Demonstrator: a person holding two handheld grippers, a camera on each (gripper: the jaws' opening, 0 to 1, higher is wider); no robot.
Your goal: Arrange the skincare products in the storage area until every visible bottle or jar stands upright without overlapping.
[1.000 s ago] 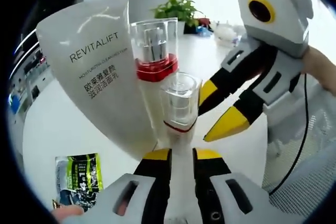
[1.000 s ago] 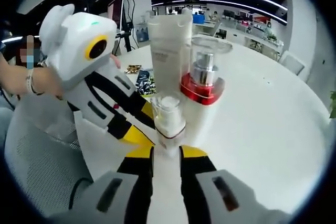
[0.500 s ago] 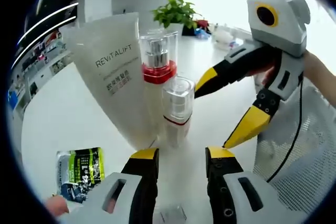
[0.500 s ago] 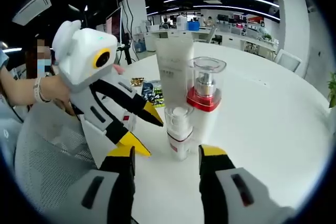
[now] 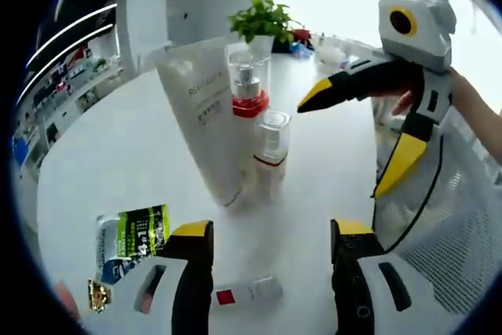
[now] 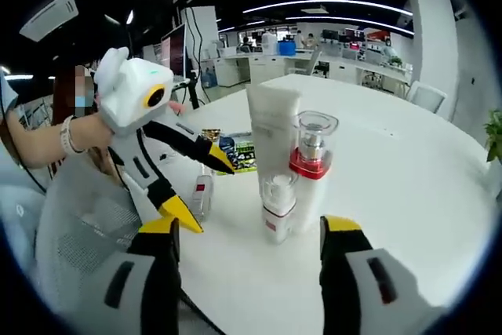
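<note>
Hovering low over a round white table (image 5: 102,154), the left claw (image 5: 271,245) points at three upright skincare items with its yellow-tipped jaws spread wide apart, gripping nothing. Right of the group, the right claw (image 5: 357,135) is also held wide open and empty. A small white pump bottle (image 5: 271,154) with a clear cap stands touching a taller red-collared bottle (image 5: 247,88) and a matte white tube (image 5: 208,127). Nearer than the tube, a small tube (image 5: 247,293) and green sachet (image 5: 133,241) lie flat.
</note>
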